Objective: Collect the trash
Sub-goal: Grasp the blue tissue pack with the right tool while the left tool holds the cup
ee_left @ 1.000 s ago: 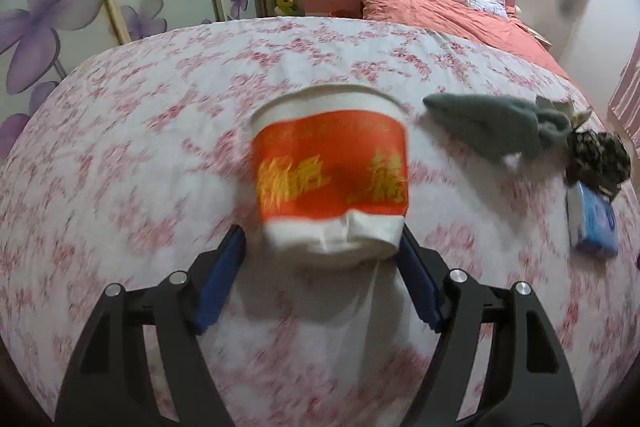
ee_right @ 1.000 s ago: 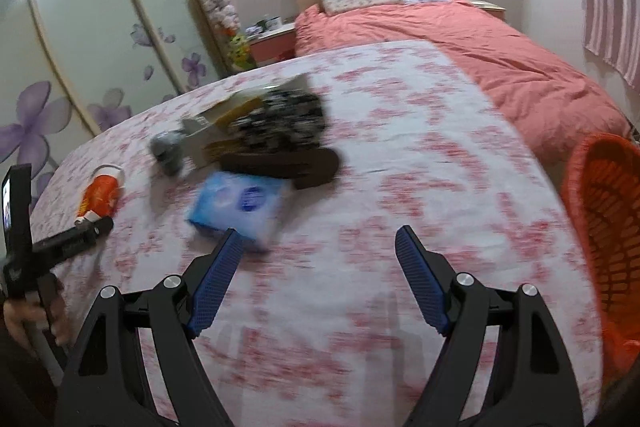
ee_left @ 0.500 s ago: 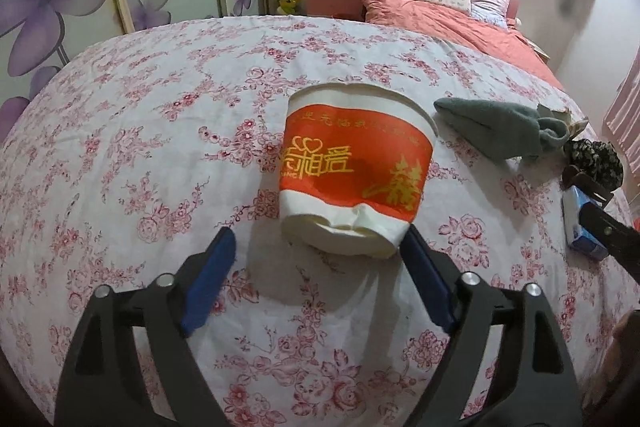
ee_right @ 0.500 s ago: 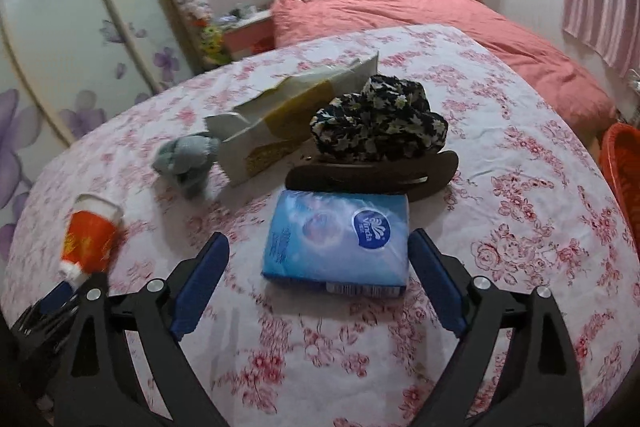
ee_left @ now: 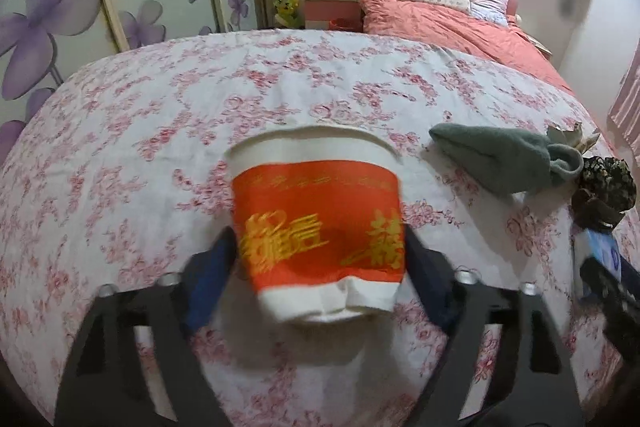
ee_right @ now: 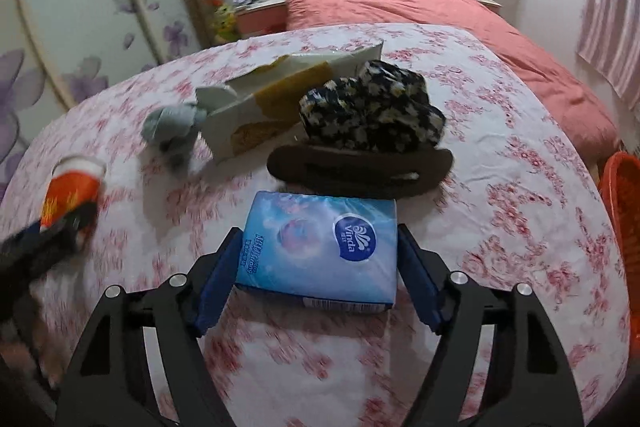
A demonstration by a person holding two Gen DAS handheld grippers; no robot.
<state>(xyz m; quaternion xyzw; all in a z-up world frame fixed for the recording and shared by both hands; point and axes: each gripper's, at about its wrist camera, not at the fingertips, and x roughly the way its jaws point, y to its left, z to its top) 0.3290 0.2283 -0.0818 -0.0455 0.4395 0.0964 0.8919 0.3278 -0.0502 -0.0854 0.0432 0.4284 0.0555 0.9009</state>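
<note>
A crumpled red and white paper cup (ee_left: 316,223) lies on its side on the floral bedspread (ee_left: 160,115), between the blue pads of my left gripper (ee_left: 318,267); the pads touch its sides. It also shows in the right wrist view (ee_right: 72,193). A blue Vinda tissue pack (ee_right: 320,247) lies flat between the pads of my right gripper (ee_right: 320,267), which straddles it closely. A torn white and yellow paper bag (ee_right: 280,103) lies behind it.
A grey sock (ee_left: 508,155), a floral black cloth (ee_right: 372,111) and a dark brown slipper (ee_right: 360,167) lie on the bedspread. An orange basket (ee_right: 624,227) stands at the right off the bed edge. A pink bed (ee_right: 420,7) is behind.
My left gripper has moved forward around the cup, and its pads now touch it. My right gripper has advanced to straddle the tissue pack.
</note>
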